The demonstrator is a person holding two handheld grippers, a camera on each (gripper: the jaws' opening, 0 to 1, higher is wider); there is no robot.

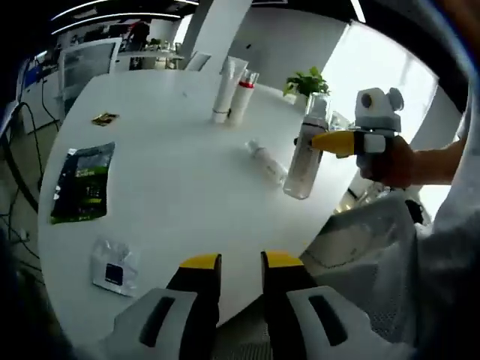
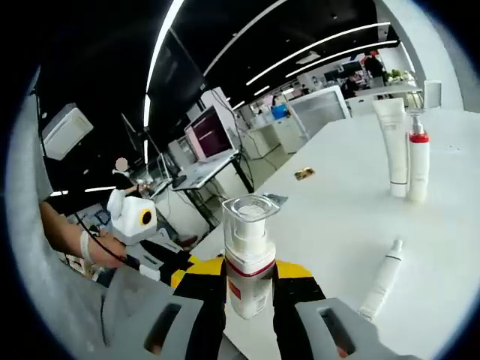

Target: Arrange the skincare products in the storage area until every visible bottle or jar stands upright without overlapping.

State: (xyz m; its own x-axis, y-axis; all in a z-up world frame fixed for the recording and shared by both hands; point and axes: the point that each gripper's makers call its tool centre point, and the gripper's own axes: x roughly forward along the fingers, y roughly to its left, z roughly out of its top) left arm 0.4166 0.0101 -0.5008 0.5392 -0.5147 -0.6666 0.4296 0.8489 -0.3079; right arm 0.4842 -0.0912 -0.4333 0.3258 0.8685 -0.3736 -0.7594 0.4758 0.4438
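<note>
My right gripper (image 2: 250, 276) is shut on a clear bottle (image 2: 249, 255) with a clear cap and a red band. In the left gripper view the right gripper (image 1: 335, 142) holds this clear bottle (image 1: 306, 154) by its upper part, slightly tilted, near the table's right edge. A white tube (image 1: 225, 88) and a red-banded pump bottle (image 1: 241, 97) stand upright side by side at the far side, also seen as the tube (image 2: 391, 146) and pump bottle (image 2: 418, 165). A small white tube (image 1: 267, 162) lies flat, the same small tube (image 2: 382, 281). My left gripper (image 1: 241, 264) is open and holds nothing.
On the round white table (image 1: 172, 195) lie a green-black packet (image 1: 84, 184), a small clear sachet (image 1: 112, 266) and a gold wrapper (image 1: 105, 118). A potted plant (image 1: 307, 81) stands beyond the far edge. A person's hand (image 1: 390, 161) and sleeve are at the right.
</note>
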